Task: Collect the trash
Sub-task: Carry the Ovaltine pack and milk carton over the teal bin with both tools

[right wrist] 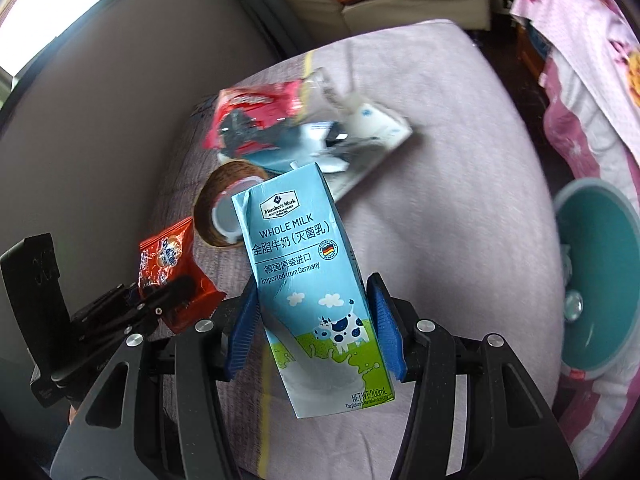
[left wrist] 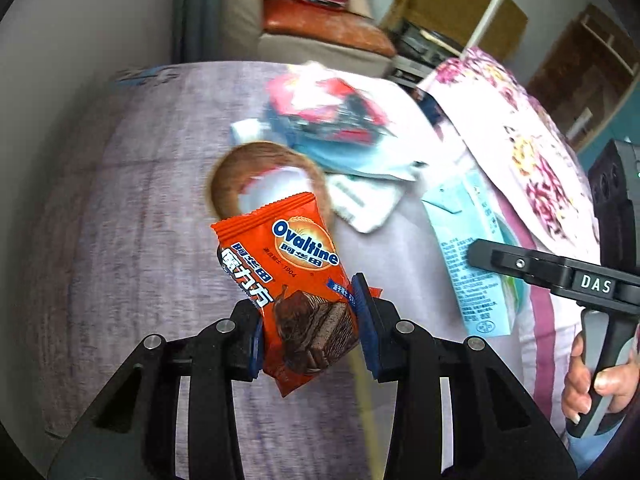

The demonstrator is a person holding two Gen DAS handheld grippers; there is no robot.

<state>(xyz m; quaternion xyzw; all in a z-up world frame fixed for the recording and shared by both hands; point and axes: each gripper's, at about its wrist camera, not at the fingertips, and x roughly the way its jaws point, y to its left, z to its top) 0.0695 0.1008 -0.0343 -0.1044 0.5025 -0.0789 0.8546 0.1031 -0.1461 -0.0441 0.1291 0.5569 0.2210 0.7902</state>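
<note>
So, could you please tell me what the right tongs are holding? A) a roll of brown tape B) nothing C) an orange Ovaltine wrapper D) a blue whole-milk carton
D: the right tongs clamp the blue whole-milk carton between their blue pads; the Ovaltine wrapper is in the left tongs.

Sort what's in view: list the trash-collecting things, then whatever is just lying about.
Job:
- Ovaltine wrapper, in left hand-held gripper
- milk carton, in right hand-held gripper
- teal bin
- wrappers pile

Lying about:
- tape roll
- floral cloth

Left tool [left wrist: 310, 334] clamped; right tool [right wrist: 316, 330] clamped, both angled down.
</note>
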